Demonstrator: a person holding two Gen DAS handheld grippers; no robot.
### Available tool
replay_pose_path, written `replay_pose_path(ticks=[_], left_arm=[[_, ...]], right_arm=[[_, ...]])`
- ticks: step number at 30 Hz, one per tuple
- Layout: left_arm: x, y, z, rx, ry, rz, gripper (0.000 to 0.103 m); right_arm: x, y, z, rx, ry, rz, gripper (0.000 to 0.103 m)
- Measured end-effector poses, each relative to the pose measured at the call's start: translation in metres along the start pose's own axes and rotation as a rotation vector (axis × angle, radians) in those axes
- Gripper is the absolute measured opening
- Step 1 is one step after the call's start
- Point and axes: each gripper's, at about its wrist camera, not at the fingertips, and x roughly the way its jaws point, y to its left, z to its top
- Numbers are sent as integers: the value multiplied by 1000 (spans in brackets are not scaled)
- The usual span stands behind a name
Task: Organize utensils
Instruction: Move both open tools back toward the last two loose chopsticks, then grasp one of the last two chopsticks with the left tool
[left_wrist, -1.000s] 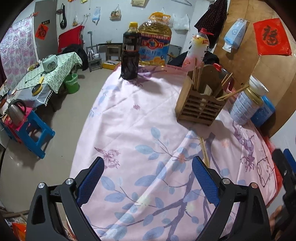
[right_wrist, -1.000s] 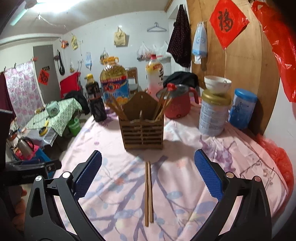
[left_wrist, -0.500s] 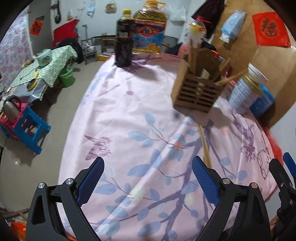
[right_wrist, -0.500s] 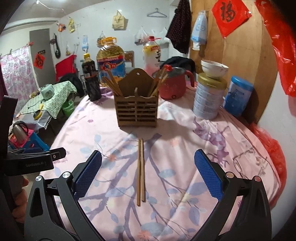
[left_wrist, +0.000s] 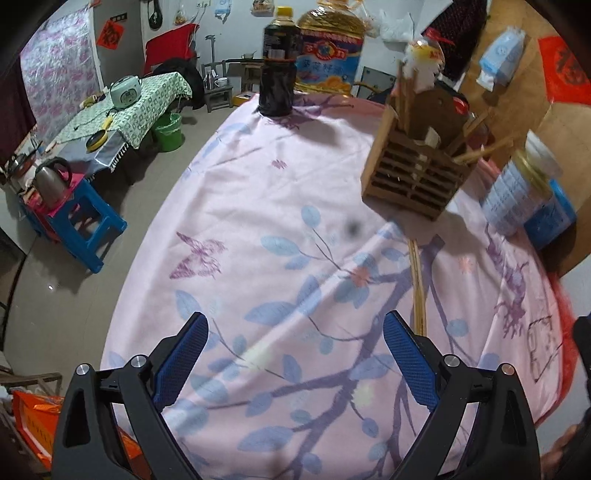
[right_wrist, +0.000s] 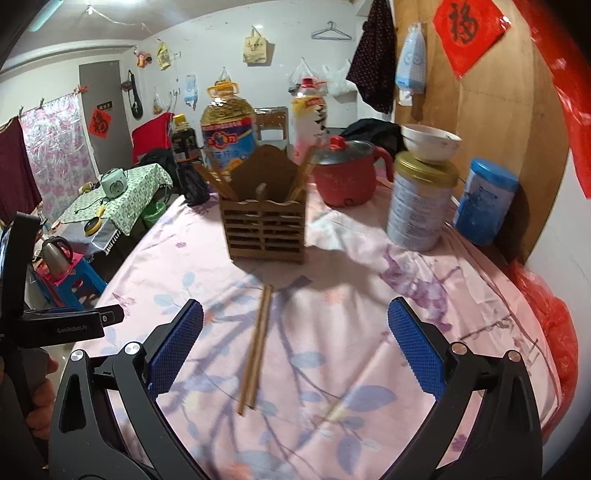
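Lying flat on the pink floral tablecloth (right_wrist: 369, 314), a pair of wooden chopsticks (right_wrist: 255, 343) rests side by side, the two sticks touching along their length. In the right wrist view they run from about 12 o'clock, just short of the wooden utensil holder (right_wrist: 264, 230), down toward 6 o'clock, ending between the spread fingers of the right gripper (right_wrist: 295, 339). That gripper's jaws stand wide apart and grasp nothing; the chopsticks sit nearer its left blue pad than its right.

The holder stands upright at 12 o'clock from the chopsticks, with several more sticks leaning out of its compartments to either side of its tall back panel. At 1 o'clock from it sits a red electric pot (right_wrist: 347, 177); at 3 o'clock a tall tin (right_wrist: 421, 206) carries a white bowl (right_wrist: 430, 142) on its lid, with a blue canister (right_wrist: 482, 201) just beside it. Behind the holder, at 11 o'clock, stand a large oil jug (right_wrist: 227, 125) and a dark sauce bottle (right_wrist: 186, 158).

From the left wrist view, the left gripper (left_wrist: 295, 356) hovers over the cloth with its jaws also wide and empty. The chopsticks (left_wrist: 417, 284) lie at roughly 1 o'clock from it, their near ends just beyond its right blue pad, and the holder (left_wrist: 415, 181) stands further out on the same line.
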Motion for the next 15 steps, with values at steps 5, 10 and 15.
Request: replay_pose_path(ticks=[5, 10, 15], left_arm=[[16, -34, -28, 58, 33, 23, 94], [29, -72, -69, 147, 56, 15, 94], [46, -92, -101, 166, 88, 11, 94]], right_arm=[[-10, -50, -15, 50, 25, -15, 97], [-22, -99, -32, 88, 59, -27, 97], [-29, -131, -50, 101, 90, -21, 97]])
